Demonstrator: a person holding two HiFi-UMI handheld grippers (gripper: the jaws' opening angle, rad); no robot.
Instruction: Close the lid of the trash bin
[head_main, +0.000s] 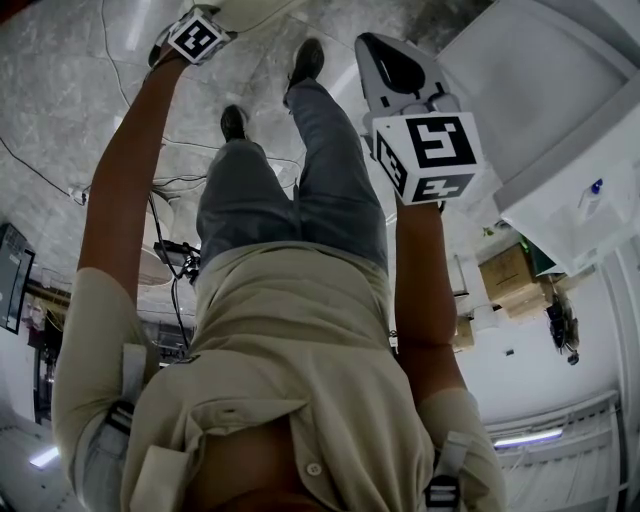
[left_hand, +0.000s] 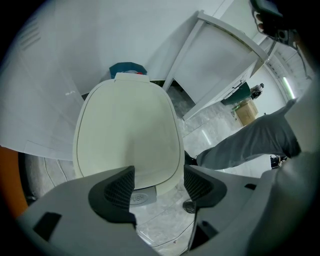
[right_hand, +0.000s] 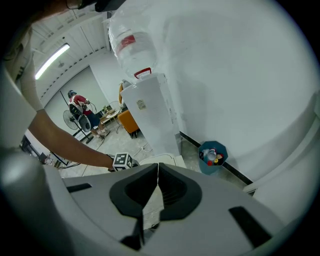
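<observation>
— Fingers on my left gripper are spread with nothing between them; my right gripper is pinched together, empty.
— Where's the bin lid?
— The bin lid lies straight ahead below my left, its long axis running away from me. My left is nearer.

Right under the left tongs, the trash bin lid reads as smooth cream plastic with a soft satin sheen. The tongs' shell is matt grey plastic, and the pads are dark, finely ribbed and look rubbery. Past the lid, the floor is grey veined stone, polished and catching the light. The trousers beside those tongs are dull grey woven cloth. The right tongs have the same matt shell. Ahead of them the water dispenser is smooth white plastic, its bottle clear and glossy.
</observation>
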